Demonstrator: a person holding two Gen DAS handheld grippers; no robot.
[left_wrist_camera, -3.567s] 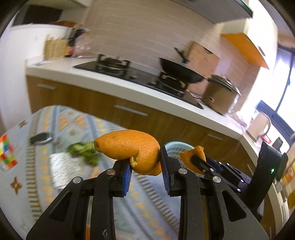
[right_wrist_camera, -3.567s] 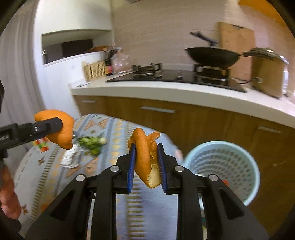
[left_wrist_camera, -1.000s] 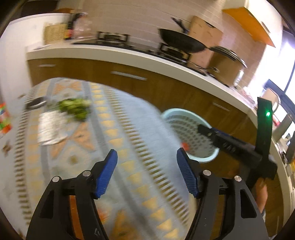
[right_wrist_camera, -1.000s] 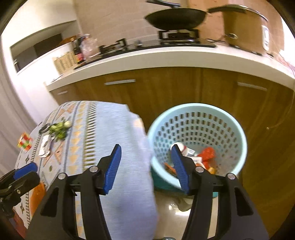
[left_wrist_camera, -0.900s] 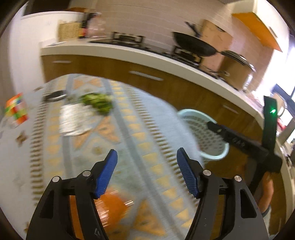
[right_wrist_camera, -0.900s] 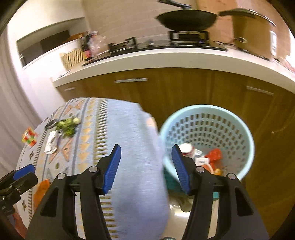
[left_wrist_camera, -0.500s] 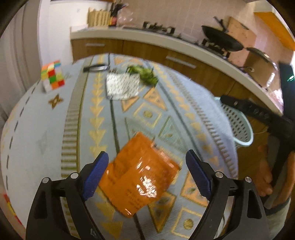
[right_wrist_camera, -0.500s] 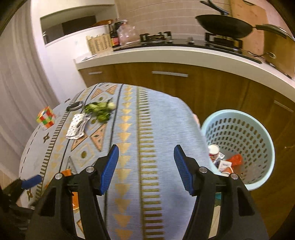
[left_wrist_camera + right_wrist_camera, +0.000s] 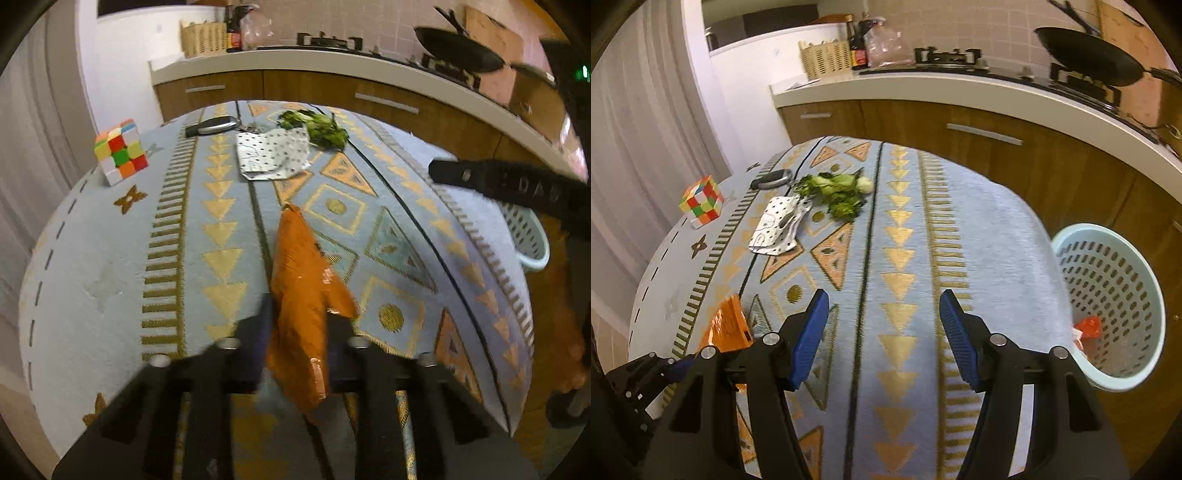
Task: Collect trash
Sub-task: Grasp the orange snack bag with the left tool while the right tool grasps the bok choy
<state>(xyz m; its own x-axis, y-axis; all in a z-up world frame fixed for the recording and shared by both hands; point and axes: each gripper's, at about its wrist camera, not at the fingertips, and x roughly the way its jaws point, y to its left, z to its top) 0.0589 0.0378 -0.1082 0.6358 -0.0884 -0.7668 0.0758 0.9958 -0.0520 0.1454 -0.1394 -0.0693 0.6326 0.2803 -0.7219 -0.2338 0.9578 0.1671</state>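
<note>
My left gripper (image 9: 297, 314) is shut on an orange foil wrapper (image 9: 301, 295), which stands edgewise between the pads over the table; the wrapper also shows at the lower left of the right wrist view (image 9: 727, 328). My right gripper (image 9: 881, 332) is open and empty above the table's near edge. A silver dotted wrapper (image 9: 271, 155) (image 9: 777, 225) and green vegetable scraps (image 9: 321, 127) (image 9: 838, 192) lie at the far side of the table. The light blue trash basket (image 9: 1108, 306) stands on the floor to the right, with trash inside.
A Rubik's cube (image 9: 120, 149) (image 9: 700, 201) and a black car key (image 9: 210, 125) (image 9: 772, 179) lie on the patterned tablecloth (image 9: 905, 258). The kitchen counter (image 9: 960, 88) with a wok (image 9: 1089, 55) runs behind. The right gripper's arm (image 9: 509, 184) crosses the left wrist view.
Both orange peels were dropped into the basket. My left gripper swung back over the table and closed on the orange wrapper. My right gripper stayed open and moved from the basket toward the table.
</note>
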